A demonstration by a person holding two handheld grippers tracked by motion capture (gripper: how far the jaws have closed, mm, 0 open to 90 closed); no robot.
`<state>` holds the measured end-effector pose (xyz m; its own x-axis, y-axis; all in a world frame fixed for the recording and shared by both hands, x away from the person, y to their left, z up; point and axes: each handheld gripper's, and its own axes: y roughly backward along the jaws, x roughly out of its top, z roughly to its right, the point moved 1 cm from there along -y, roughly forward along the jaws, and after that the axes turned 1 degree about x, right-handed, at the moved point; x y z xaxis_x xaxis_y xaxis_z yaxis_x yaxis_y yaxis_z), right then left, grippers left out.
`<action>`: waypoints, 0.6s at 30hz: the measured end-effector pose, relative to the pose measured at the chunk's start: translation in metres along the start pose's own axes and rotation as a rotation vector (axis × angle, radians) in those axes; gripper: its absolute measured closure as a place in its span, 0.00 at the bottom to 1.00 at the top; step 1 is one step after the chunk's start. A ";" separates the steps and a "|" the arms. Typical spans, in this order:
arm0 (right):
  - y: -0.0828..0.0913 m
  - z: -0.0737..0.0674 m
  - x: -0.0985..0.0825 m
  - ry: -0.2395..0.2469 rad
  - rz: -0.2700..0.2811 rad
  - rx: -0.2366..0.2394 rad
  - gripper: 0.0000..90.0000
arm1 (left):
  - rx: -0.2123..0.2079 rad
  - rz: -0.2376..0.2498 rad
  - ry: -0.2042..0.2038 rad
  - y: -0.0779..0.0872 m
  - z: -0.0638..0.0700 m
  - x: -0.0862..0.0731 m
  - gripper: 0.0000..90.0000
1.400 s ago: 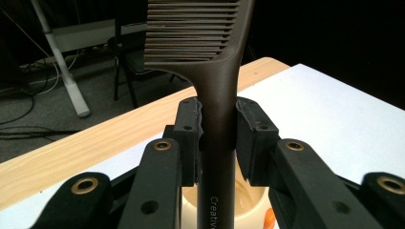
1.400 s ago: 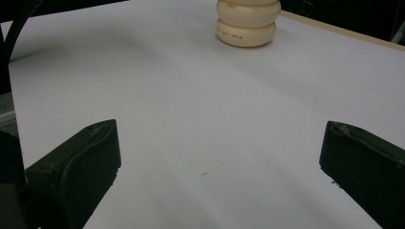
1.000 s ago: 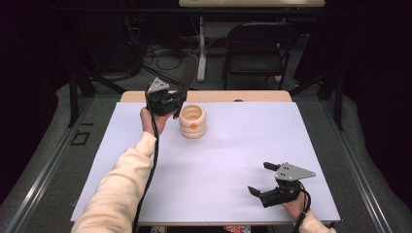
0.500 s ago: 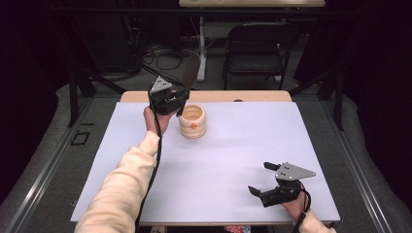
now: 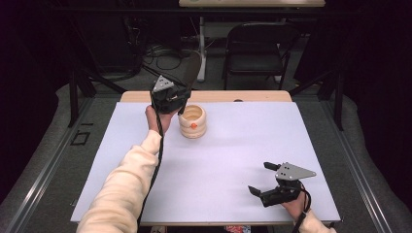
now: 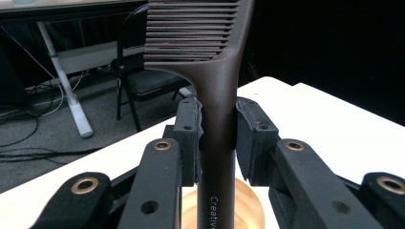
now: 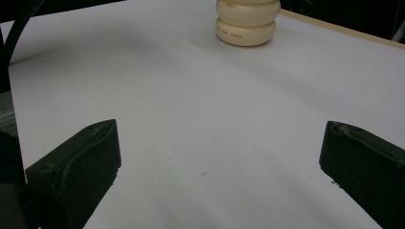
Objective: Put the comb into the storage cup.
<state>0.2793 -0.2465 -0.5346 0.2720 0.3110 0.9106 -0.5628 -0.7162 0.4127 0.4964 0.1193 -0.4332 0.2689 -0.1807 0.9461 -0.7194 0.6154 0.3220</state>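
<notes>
Brown comb (image 6: 217, 95) clamped in left gripper (image 6: 217, 138) – its teeth clear up close – right gripper (image 5: 262, 178) wide, empty.

Matt brown plastic comb (image 6: 217, 95), glossy cream holder (image 5: 192, 121)

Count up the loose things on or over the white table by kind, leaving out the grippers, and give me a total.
Dark brown plastic comb, clamped by its handle in the left gripper: 1
Cream ribbed round holder, standing on the white table: 1
Total: 2
</notes>
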 end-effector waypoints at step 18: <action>0.000 0.000 0.000 0.003 0.000 0.001 0.00 | 0.001 0.035 0.018 -0.010 0.001 -0.006 0.80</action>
<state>0.2793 -0.2462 -0.5346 0.2697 0.3126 0.9108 -0.5619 -0.7170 0.4125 0.5013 0.1134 -0.4420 0.2550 -0.1452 0.9560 -0.7293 0.6203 0.2887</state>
